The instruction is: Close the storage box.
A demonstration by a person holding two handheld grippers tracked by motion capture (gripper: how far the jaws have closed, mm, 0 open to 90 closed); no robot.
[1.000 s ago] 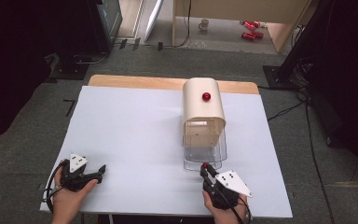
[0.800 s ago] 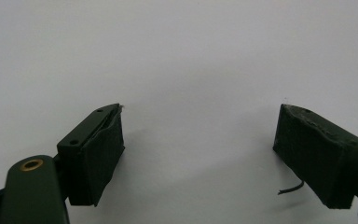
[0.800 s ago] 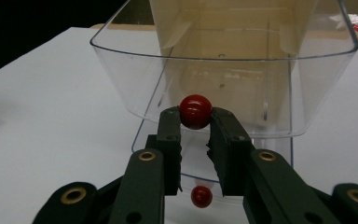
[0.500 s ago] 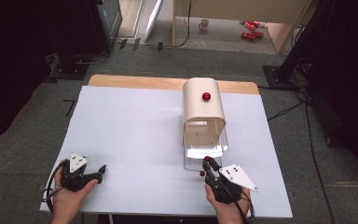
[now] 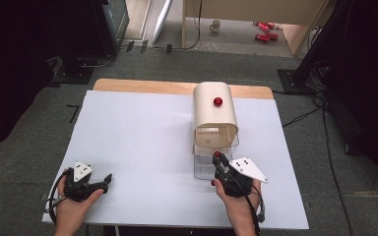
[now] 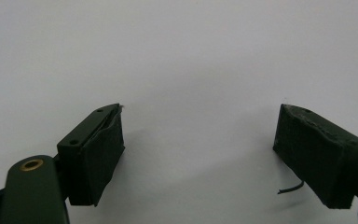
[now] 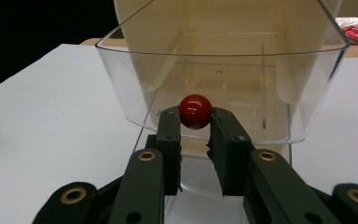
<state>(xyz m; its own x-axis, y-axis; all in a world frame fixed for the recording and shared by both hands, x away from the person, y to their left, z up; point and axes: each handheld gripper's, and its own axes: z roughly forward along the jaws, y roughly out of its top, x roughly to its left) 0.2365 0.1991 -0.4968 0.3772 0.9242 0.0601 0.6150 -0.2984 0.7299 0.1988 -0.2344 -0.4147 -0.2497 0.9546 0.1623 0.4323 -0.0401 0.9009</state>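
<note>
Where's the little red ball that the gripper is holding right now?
The red ball sits pinched in the right gripper, just at the near rim of the clear plastic bin.

The table (image 5: 142, 147) has a plain pale grey-white top with no pattern, edged at the far side by a light wood strip (image 5: 142, 87). On it, the box (image 7: 223, 84) is clear see-through plastic under a cream, pale-wood cover (image 5: 214, 114) that carries a glossy red knob (image 5: 218, 102). A second red ball (image 7: 195, 111), just as glossy, sits at the box's near lip between black jaws with brass-coloured rivets. Both the left gripper (image 5: 107, 180) and the right gripper (image 5: 217, 162) are black, each topped by a light grey plate with dark dots. Beyond the table, the floor (image 5: 39, 142) is dark grey carpet, with red cans (image 5: 263, 30) and a white mug (image 5: 216, 25) lying on it.
</note>
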